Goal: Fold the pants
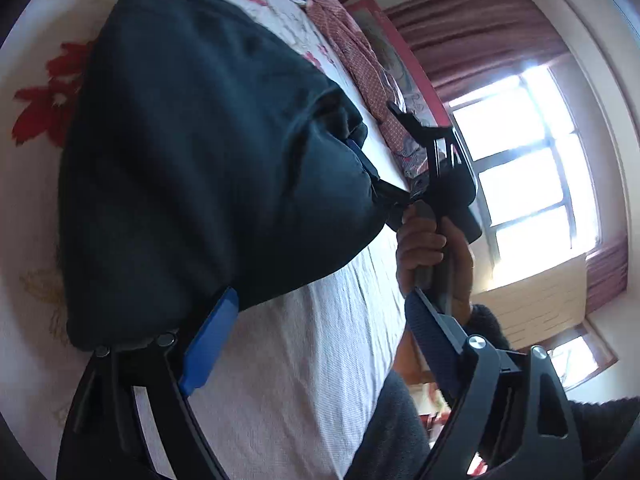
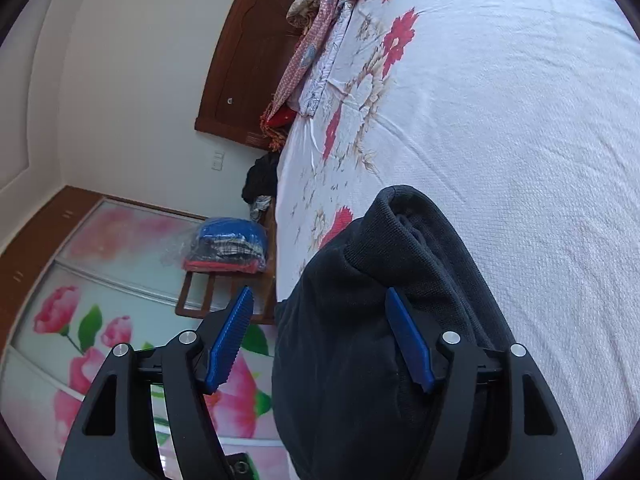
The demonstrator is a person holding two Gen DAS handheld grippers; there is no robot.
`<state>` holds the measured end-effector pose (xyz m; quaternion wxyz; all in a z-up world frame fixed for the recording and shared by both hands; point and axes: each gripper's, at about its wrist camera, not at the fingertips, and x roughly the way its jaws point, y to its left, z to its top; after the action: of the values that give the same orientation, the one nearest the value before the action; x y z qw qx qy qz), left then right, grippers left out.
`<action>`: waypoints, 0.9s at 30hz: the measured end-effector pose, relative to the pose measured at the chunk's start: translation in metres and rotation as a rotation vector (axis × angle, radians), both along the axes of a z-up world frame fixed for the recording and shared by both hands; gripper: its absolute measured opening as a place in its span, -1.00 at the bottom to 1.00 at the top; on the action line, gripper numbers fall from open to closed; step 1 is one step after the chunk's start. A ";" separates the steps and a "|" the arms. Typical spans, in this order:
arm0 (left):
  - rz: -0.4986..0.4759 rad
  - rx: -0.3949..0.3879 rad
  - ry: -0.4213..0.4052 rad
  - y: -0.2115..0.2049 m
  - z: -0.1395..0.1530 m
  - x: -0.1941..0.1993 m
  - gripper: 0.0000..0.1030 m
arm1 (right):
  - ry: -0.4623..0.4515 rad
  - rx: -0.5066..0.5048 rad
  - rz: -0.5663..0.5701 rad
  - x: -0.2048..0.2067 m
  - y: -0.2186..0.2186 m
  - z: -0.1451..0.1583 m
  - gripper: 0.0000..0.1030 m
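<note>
The dark navy pants (image 1: 200,160) lie bunched on a white bed with red flowers (image 1: 300,340). In the left wrist view my left gripper (image 1: 320,328) is open, its left pad (image 1: 208,340) against the pants' near edge and its right pad (image 1: 432,344) apart from the cloth. The right gripper (image 1: 376,172) shows there at the pants' far edge, held by a hand. In the right wrist view my right gripper (image 2: 320,340) is open with a fold of the pants (image 2: 380,300) lying between its blue pads; the right pad (image 2: 408,340) touches the cloth.
A pink patterned blanket (image 2: 320,28) lies at the head of the bed by a wooden headboard (image 2: 248,60). A wooden stool holds a bagged pile of clothes (image 2: 228,244) beside the bed. A floral wardrobe (image 2: 100,300) stands beyond. A bright window (image 1: 528,152) with red curtains is opposite.
</note>
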<state>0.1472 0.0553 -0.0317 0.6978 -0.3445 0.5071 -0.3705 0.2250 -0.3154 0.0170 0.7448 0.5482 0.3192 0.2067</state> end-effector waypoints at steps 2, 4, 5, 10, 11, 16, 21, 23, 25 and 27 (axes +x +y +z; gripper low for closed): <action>0.024 -0.029 0.027 0.010 0.000 -0.004 0.63 | -0.020 0.023 -0.013 -0.008 -0.003 0.012 0.32; 0.039 0.017 0.010 0.011 0.017 -0.008 0.70 | -0.081 0.041 -0.010 -0.023 -0.003 0.031 0.33; 0.045 0.024 -0.014 0.010 0.027 -0.011 0.76 | -0.110 0.047 0.007 -0.032 -0.001 0.039 0.33; 0.165 0.153 -0.155 0.045 0.054 -0.012 0.95 | -0.053 -0.050 -0.002 -0.075 -0.012 0.021 0.61; 0.162 0.148 -0.083 0.051 0.040 -0.009 0.95 | -0.016 -0.013 -0.008 -0.077 -0.019 0.003 0.61; 0.237 0.175 -0.004 0.073 0.030 -0.018 0.93 | -0.019 0.106 -0.089 -0.096 -0.043 0.011 0.58; 0.357 0.367 0.011 0.091 0.051 -0.026 0.95 | 0.086 -0.130 -0.028 -0.123 -0.039 0.053 0.68; 0.398 0.486 0.038 0.094 0.057 -0.038 0.96 | 0.128 -0.202 -0.016 -0.137 -0.034 0.057 0.68; 0.411 0.565 0.062 0.091 0.060 -0.051 0.96 | 0.186 -0.289 -0.011 -0.151 -0.023 0.062 0.68; 0.392 0.679 0.085 0.071 0.062 -0.058 0.96 | 0.266 -0.410 0.005 -0.162 -0.006 0.062 0.68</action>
<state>0.0893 0.1258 0.0307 0.8078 -0.1995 0.5540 -0.0267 0.0631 -0.3211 0.0795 0.7915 0.4070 0.4512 0.0656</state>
